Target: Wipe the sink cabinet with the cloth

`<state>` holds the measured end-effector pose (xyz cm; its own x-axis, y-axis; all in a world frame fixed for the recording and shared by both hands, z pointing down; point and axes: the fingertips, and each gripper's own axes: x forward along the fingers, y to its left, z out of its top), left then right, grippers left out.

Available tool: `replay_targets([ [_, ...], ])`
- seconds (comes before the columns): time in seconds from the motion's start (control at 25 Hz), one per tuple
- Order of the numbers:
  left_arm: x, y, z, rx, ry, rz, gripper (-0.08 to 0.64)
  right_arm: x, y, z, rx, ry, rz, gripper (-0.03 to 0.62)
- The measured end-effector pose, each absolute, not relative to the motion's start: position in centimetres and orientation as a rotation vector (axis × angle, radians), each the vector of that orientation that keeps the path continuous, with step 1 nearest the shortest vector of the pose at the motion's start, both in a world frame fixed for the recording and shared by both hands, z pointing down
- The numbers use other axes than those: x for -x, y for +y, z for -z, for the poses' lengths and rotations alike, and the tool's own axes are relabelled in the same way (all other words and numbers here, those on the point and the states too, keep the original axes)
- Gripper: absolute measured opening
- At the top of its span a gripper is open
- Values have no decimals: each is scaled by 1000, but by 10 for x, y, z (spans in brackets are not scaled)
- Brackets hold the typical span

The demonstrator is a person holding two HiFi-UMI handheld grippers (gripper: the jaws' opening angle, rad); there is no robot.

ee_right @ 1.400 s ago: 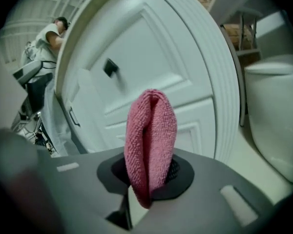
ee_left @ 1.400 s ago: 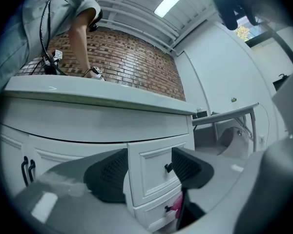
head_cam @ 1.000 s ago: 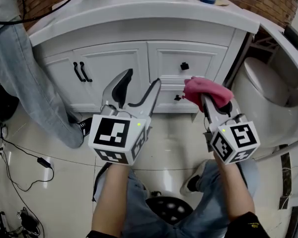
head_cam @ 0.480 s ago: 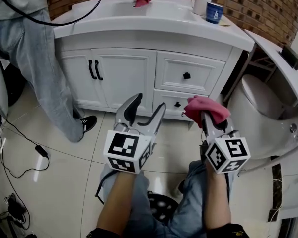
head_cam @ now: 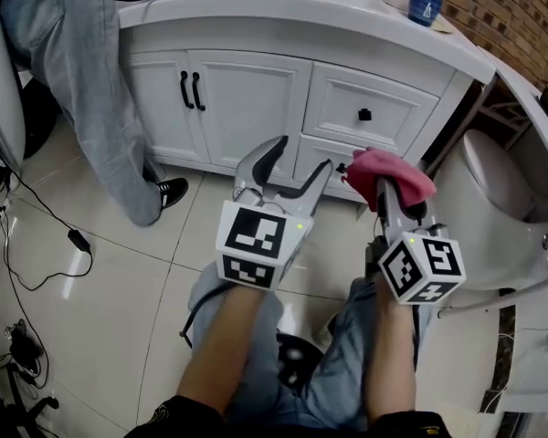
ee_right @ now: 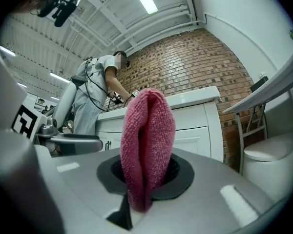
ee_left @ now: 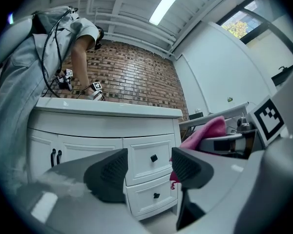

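The white sink cabinet [head_cam: 247,89] stands ahead with two doors and two drawers [head_cam: 370,108]. A pink cloth [head_cam: 395,173] is pinched in my right gripper [head_cam: 384,185], folded and bulging above its jaws [ee_right: 146,145], just short of the lower drawer. My left gripper [head_cam: 288,167] is open and empty, held in front of the cabinet's middle [ee_left: 149,167]. The cabinet's drawers [ee_left: 146,160] show between its jaws in the left gripper view, with the cloth [ee_left: 202,133] off to the right.
A person in grey trousers [head_cam: 100,89] stands at the cabinet's left end. A white toilet [head_cam: 493,190] sits close on the right. A blue cup [head_cam: 425,5] rests on the countertop. Cables [head_cam: 46,245] lie on the tiled floor at left.
The view has shifted: the cabinet sits higher and further right in frame. Both grippers hold the same pose, the cloth still clamped in the right one.
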<state>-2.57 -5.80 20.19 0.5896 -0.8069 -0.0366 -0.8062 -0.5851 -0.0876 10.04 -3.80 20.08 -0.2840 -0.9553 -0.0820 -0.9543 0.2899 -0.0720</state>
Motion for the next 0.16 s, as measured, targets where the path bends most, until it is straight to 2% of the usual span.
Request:
replay_targets([
  [0.16, 26, -59, -202, 2718, 1379, 0, 282, -98, -40, -202, 1799, 2442, 19, 57],
])
